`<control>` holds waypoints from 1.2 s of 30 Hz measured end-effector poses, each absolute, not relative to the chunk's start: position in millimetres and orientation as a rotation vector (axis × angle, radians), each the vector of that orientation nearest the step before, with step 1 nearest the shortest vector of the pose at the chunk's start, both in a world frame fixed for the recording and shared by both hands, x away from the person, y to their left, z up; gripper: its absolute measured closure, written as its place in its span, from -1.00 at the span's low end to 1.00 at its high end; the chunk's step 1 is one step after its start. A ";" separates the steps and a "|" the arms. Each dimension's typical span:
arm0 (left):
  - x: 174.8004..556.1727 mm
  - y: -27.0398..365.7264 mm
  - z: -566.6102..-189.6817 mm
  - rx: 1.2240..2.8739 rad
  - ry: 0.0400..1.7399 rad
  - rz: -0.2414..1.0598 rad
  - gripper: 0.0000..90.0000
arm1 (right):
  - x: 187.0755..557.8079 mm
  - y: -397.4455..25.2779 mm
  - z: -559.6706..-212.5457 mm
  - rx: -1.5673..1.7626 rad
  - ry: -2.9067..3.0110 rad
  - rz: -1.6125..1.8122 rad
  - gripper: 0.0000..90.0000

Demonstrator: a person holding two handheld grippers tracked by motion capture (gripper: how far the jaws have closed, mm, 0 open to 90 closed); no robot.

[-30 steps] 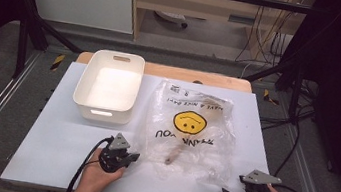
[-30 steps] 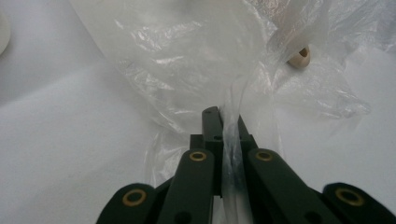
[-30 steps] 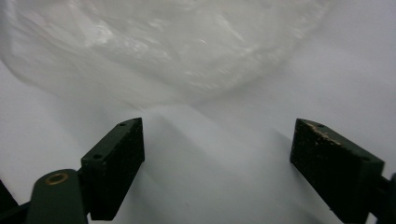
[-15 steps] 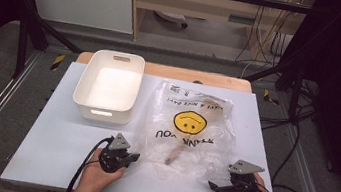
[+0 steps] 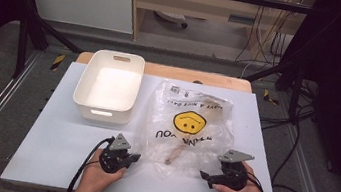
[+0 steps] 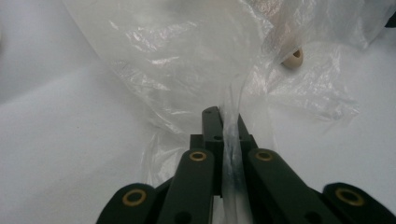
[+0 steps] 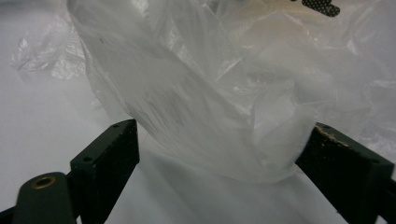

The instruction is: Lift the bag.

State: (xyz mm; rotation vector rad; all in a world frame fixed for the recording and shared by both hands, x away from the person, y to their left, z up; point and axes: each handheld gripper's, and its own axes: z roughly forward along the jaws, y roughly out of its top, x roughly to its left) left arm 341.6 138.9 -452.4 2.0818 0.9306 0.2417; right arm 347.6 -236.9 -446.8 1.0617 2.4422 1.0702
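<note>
The bag (image 5: 189, 129) is clear, crinkled plastic with a yellow smiley and black lettering, lying flat on the white table, right of the tub, its near edge bunched; a small wooden piece (image 5: 175, 153) lies inside

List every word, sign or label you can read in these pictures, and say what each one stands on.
"HAVE A NICE DAY": on the clear plastic bag, above the yellow smiley face, upside down in the high view.
"THANK YOU": on the same bag, below the face, also upside down; partly creased, so this is the likely reading.
Small label at the bag's far edge: too small to read.
White bin: no text visible.
Both gripper views: no text.
</note>
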 end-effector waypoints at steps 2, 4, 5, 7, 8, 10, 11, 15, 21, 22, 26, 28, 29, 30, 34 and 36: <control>341.4 139.0 -452.2 2.081 0.931 0.241 1.00 | 350.7 -232.7 -447.1 1.067 2.453 1.074 -0.55; 341.2 139.2 -451.7 2.080 0.930 0.241 1.00 | 353.4 -227.5 -447.8 1.042 2.462 1.060 -0.45; 341.1 139.5 -451.2 2.079 0.929 0.241 1.00 | 353.9 -226.0 -447.6 1.039 2.470 1.058 -0.37; 341.2 139.8 -450.7 2.076 0.930 0.242 1.00 | 355.4 -222.7 -447.5 1.013 2.483 1.056 -0.18; 341.4 139.9 -450.6 2.075 0.931 0.242 1.00 | 356.0 -221.9 -447.4 1.001 2.486 1.055 -0.09; 341.6 140.0 -450.6 2.075 0.931 0.239 1.00 | 356.8 -219.7 -447.5 0.985 2.494 1.049 0.06; 341.5 140.0 -450.7 2.076 0.932 0.239 1.00 | 357.5 -219.4 -447.1 0.984 2.497 1.053 0.20; 341.5 139.8 -450.3 2.075 0.930 0.239 1.00 | 357.2 -219.7 -444.2 0.953 2.497 1.080 0.59; 341.9 140.1 -447.9 2.067 0.932 0.231 1.00 | 353.6 -222.6 -437.2 0.942 2.490 1.140 1.00; 342.5 140.5 -446.5 2.062 0.933 0.230 1.00 | 353.5 -223.8 -435.2 0.952 2.490 1.146 1.00; 346.0 143.1 -437.6 2.049 0.933 0.224 1.00 | 355.4 -228.8 -427.0 0.980 2.466 1.191 1.00; 347.5 144.6 -431.1 2.044 0.928 0.234 1.00 | 357.1 -229.9 -423.5 0.987 2.460 1.212 1.00; 348.2 145.4 -427.9 2.041 0.928 0.239 1.00 | 358.5 -230.2 -421.4 0.992 2.455 1.215 1.00; 349.5 146.8 -424.5 2.039 0.924 0.242 1.00 | 360.0 -230.4 -419.6 1.002 2.445 1.223 1.00; 354.7 151.7 -417.7 2.017 0.940 0.228 1.00 | 368.9 -231.4 -412.5 1.042 2.411 1.263 1.00; 357.0 153.7 -415.3 2.008 0.945 0.218 1.00 | 372.7 -231.2 -409.1 1.076 2.403 1.277 1.00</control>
